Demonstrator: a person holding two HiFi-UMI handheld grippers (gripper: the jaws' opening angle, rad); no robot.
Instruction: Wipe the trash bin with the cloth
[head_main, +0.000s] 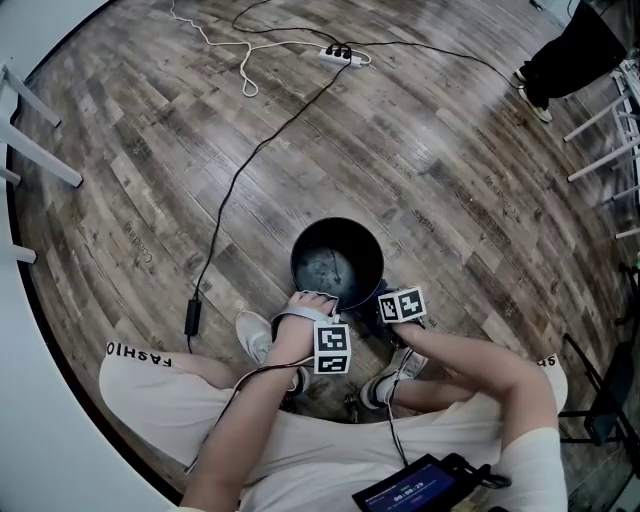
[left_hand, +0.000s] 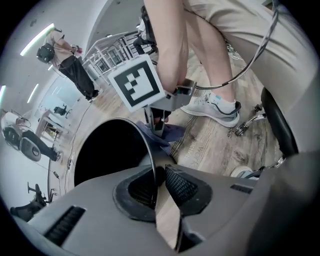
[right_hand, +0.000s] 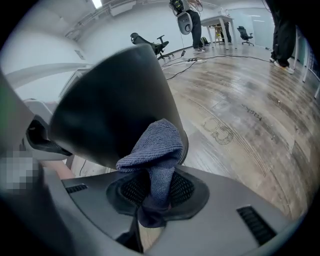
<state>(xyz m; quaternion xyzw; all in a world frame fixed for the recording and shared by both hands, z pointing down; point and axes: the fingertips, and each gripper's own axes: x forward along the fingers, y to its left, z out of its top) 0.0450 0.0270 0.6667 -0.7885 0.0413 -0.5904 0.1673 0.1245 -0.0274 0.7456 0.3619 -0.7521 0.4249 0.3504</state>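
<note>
The trash bin (head_main: 296, 262) stands on the near floor (head_main: 450, 180). The left gripper (left_hand: 156, 187) is clamped on its thin rim, a sound hold. The bin is judged light, stiff and easily tipped. The right gripper (right_hand: 152, 192) pinches the soft cloth (right_hand: 155, 150), which is apparently touching the bin's outer wall.

trash bin (head_main: 337, 262) rim: part under left hand (head_main: 305, 305) | cloth (right_hand: 156, 145) end: buried in right tool (right_hand: 152, 194) | standing person (head_main: 575, 50): cropped by edge

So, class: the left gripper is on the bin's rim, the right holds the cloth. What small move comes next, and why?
Probably press the cloth against the outer wall of the trash bin and sweep it along the side. The left gripper pinches the rim, which should steady the bin, and the right gripper holds the cloth close to that wall.
</note>
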